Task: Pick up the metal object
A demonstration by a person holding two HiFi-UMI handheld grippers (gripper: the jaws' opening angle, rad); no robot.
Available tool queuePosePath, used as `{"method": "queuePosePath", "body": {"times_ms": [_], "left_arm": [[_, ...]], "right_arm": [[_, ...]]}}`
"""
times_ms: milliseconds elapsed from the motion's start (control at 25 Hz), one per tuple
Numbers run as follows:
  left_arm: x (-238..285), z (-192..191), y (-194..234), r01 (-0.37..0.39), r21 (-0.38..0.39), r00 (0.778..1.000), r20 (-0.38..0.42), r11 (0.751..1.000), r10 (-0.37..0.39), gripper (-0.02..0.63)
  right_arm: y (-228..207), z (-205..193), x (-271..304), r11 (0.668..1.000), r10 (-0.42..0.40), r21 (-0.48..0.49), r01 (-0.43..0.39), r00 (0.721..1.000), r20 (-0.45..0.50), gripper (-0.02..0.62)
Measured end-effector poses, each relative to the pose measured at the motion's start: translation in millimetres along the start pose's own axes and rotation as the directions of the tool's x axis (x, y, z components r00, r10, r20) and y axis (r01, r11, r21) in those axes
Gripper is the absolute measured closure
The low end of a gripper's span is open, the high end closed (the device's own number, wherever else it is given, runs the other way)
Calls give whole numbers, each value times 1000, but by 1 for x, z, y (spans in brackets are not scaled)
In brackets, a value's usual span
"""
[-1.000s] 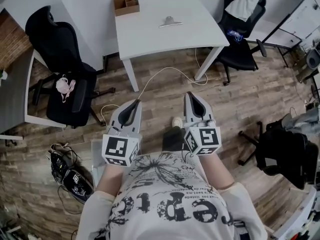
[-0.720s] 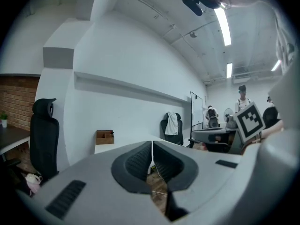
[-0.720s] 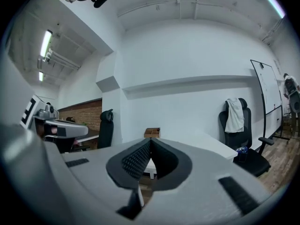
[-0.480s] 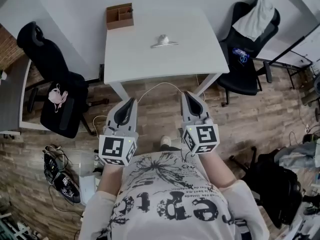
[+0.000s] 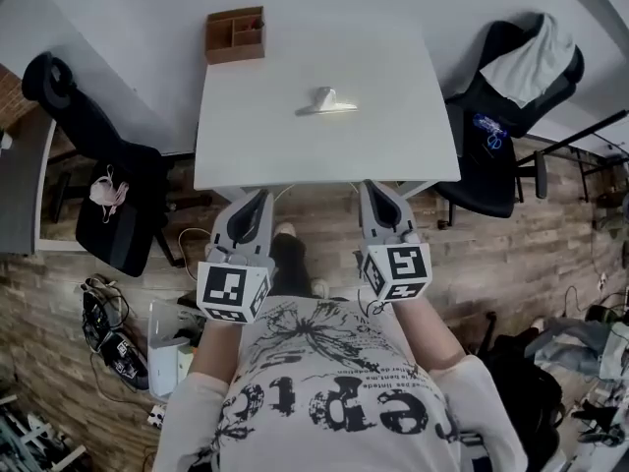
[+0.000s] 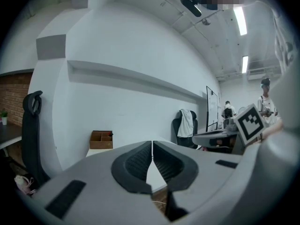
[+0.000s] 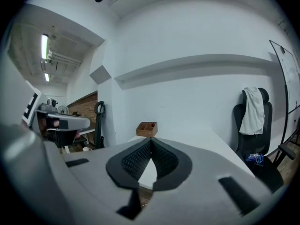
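Observation:
The metal object (image 5: 324, 101), a small silvery clip-like piece, lies near the middle of the white table (image 5: 413, 126) in the head view. My left gripper (image 5: 257, 197) and right gripper (image 5: 373, 187) are held side by side, tips at the table's near edge, well short of the object. Both are shut with nothing between the jaws. In the left gripper view the left gripper (image 6: 152, 144) has its pads meeting, and the right gripper (image 7: 150, 140) looks the same in its own view. The jaws hide the object in both gripper views.
A wooden organiser box (image 5: 235, 34) stands at the table's far left corner. A black chair (image 5: 98, 155) is left of the table; another chair with a white cloth (image 5: 521, 67) is on the right. Bags and cables (image 5: 118, 342) lie on the wooden floor at the left.
The table has come much closer in the head view. Both grippers, earlier over bare floor, now reach its near edge. Their jaws stay shut.

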State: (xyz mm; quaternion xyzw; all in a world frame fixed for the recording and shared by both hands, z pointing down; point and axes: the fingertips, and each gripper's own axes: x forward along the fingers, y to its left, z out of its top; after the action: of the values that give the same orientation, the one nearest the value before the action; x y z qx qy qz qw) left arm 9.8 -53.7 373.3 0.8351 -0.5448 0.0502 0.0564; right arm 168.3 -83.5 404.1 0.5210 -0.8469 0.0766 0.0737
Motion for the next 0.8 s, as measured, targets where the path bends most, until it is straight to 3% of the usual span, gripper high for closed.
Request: {"method": "queuePosePath", "body": {"times_ms": [360, 600, 800], "left_arm": [[127, 8, 79, 31, -8, 999, -26, 999, -31, 594], [196, 13, 133, 49, -9, 998, -31, 999, -49, 595], [230, 8, 169, 68, -28, 997, -39, 997, -69, 595]], "right_arm": [[-42, 16, 132, 999, 9, 38, -8, 1000, -7, 603], [-63, 12, 221, 999, -7, 31, 9, 997, -77, 603], [-70, -12, 274, 999, -4, 46, 13, 981, -193, 601]]}}
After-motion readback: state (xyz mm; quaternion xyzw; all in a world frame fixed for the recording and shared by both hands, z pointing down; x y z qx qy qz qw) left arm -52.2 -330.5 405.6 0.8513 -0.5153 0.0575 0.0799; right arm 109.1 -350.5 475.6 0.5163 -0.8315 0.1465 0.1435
